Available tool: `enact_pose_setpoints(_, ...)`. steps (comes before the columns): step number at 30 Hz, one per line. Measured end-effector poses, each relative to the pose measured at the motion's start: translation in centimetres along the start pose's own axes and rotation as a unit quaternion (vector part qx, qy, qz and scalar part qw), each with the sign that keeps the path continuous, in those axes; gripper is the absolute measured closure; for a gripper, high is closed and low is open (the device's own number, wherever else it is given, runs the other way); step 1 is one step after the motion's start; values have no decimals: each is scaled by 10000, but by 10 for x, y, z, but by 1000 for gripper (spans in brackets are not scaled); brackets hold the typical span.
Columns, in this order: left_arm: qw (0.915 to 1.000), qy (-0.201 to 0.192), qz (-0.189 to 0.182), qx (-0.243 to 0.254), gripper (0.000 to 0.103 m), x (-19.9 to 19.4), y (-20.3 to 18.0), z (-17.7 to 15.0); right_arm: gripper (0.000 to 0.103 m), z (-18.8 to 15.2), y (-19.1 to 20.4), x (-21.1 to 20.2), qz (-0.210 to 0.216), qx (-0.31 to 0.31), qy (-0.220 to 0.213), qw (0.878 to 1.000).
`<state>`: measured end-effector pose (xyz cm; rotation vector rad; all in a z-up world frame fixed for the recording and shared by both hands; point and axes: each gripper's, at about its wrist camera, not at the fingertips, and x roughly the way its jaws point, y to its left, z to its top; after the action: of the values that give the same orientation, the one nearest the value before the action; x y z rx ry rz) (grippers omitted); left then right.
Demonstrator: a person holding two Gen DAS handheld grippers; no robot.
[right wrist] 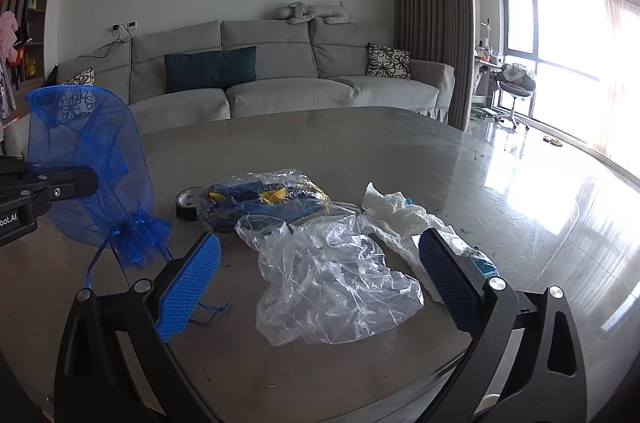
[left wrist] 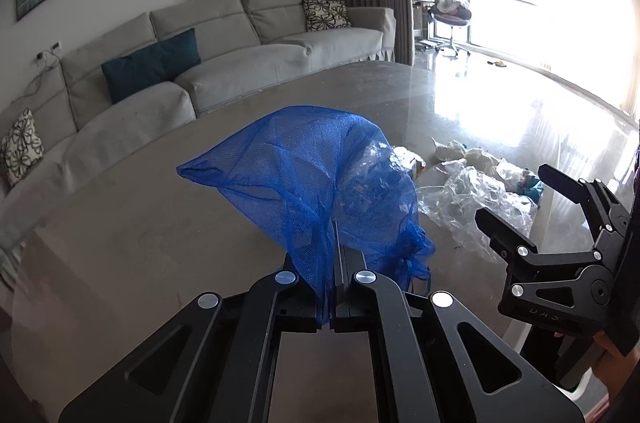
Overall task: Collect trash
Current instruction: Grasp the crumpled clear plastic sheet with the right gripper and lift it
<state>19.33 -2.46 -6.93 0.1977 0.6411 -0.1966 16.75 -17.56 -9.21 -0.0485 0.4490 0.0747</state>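
My left gripper [left wrist: 334,235] is shut on a blue mesh drawstring bag [left wrist: 312,175] and holds it up above the table; the bag also shows at the left of the right wrist view [right wrist: 92,167]. My right gripper [right wrist: 320,263] is open and empty, its blue-padded fingers either side of a crumpled clear plastic sheet [right wrist: 336,279] lying on the table. It also shows at the right of the left wrist view [left wrist: 532,199]. Behind the sheet lie a clear bag with blue and yellow contents [right wrist: 264,203], a white crumpled paper towel [right wrist: 400,219] and a black tape roll [right wrist: 188,203].
The trash lies on a grey round-edged table [right wrist: 400,151]. A grey sofa [right wrist: 280,79] with cushions stands behind it. A bright window and an office chair [right wrist: 516,83] are at the far right.
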Motion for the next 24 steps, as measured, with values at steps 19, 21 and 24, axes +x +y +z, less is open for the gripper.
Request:
enact_pose_setpoints(19, 9998, 166, 129, -13, 100, 18, 3, -3, 57, -4, 20, 48, 319, 135, 860, 9957)
enact_pose_setpoints(21, 9997, 191, 111, -38, 100, 19, 4, -3, 67, -9, 17, 51, 401, 198, 1041, 9936)
enact_pose_setpoints(24, 9997, 194, 115, -31, 100, 18, 4, -3, 84, -9, 15, 49, 524, 327, 1110, 9919)
